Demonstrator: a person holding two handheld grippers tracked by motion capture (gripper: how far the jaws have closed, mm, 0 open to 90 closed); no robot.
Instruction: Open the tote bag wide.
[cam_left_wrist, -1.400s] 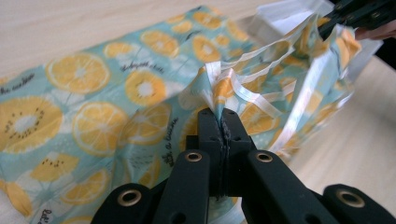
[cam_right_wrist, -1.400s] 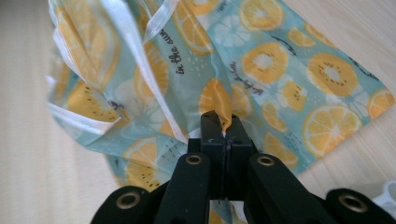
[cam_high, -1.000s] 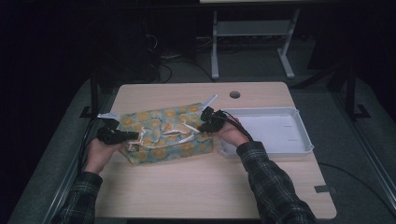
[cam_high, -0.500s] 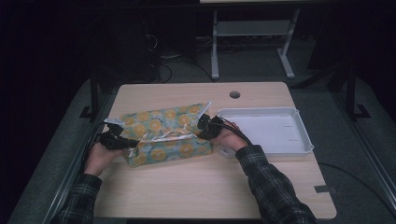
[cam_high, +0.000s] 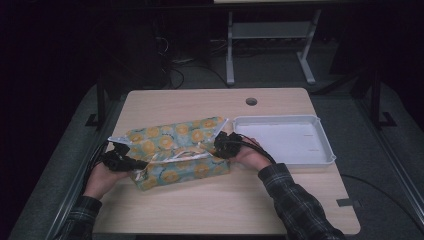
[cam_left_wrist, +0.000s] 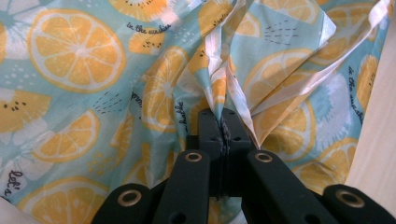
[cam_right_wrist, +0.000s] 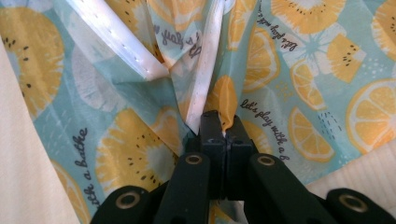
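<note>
A teal cloth printed with orange slices (cam_high: 175, 150) lies folded in the middle of the wooden table (cam_high: 200, 200), its white-lined edges showing. My left gripper (cam_high: 134, 164) is at the cloth's left end, shut on a pinch of the fabric (cam_left_wrist: 219, 100); its jaws meet around the fold (cam_left_wrist: 223, 126). At the right end my right gripper (cam_high: 220, 145) is likewise shut on a pinched fold of the same cloth (cam_right_wrist: 210, 93), which runs up from its closed jaws (cam_right_wrist: 223, 126).
A shallow white tray (cam_high: 325, 150) sits on the table just right of the cloth, next to my right hand. A round cable hole (cam_high: 251, 101) lies near the far edge. Beyond the table stands a metal frame (cam_high: 270, 45) on a dark floor.
Both hands have come down toward the near side with the cloth, which now lies flatter and more folded over on itself. Both grips stayed closed.
</note>
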